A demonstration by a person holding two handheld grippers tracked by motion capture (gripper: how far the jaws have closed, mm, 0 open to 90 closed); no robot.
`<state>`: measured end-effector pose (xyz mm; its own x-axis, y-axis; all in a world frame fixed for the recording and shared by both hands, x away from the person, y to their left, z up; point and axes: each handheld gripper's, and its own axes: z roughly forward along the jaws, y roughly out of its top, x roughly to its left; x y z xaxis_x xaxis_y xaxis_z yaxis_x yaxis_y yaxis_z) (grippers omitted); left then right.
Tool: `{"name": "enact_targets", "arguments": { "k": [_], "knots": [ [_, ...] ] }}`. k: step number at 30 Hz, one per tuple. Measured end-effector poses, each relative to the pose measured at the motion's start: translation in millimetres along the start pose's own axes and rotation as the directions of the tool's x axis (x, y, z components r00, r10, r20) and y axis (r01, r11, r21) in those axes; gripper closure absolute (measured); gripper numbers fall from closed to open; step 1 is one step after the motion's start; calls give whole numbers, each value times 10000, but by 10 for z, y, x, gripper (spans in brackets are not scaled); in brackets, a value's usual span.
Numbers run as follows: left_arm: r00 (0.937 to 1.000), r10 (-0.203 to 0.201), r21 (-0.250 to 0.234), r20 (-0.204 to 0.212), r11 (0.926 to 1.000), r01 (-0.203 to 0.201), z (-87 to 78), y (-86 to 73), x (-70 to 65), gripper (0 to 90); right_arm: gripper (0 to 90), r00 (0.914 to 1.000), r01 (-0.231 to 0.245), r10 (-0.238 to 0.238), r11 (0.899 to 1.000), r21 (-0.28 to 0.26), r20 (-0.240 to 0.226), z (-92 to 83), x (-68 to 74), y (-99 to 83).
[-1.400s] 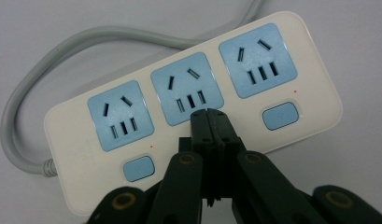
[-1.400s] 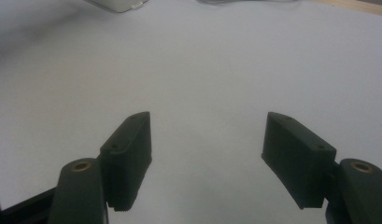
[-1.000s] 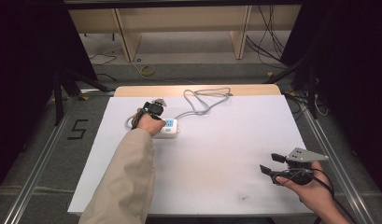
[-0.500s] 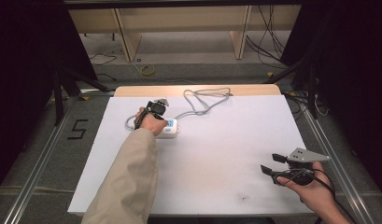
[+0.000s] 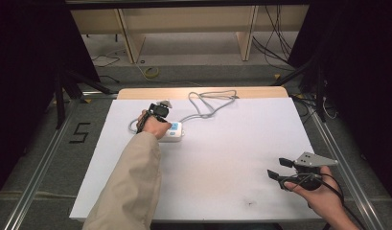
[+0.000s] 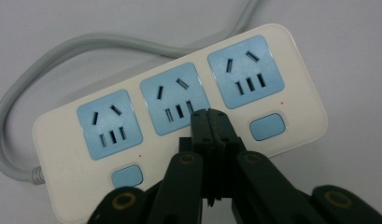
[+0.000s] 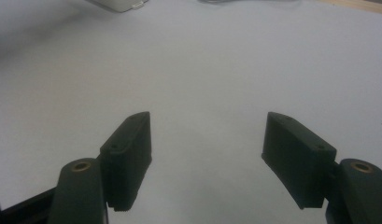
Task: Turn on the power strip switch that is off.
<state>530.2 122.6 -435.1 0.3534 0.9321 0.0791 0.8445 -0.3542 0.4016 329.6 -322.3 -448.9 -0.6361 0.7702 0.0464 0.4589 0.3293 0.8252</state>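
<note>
A white power strip with three blue sockets lies at the back left of the white table, and its grey cable loops away toward the back edge. My left gripper points down at the strip. In the left gripper view the power strip shows close up with the left gripper shut, nothing between its jaws, and its tips at the lower edge of the middle socket. They cover the spot between two blue buttons. My right gripper stands open at the front right, also open over bare table in its own view.
The white table top has a wooden strip along its back edge. Wooden shelf frames and loose cables stand on the floor behind. Metal rails run along both sides, and a "5" mark is on the floor at the left.
</note>
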Motion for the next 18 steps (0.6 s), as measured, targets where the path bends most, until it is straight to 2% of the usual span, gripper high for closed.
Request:
{"name": "enact_targets", "arguments": {
  "k": [18],
  "knots": [
    [9999,-101,257,36,9996,100,-10,-17,38,900,329,10000,4,-4,10000,-1,-23,5,-3,-3]
  ]
}}
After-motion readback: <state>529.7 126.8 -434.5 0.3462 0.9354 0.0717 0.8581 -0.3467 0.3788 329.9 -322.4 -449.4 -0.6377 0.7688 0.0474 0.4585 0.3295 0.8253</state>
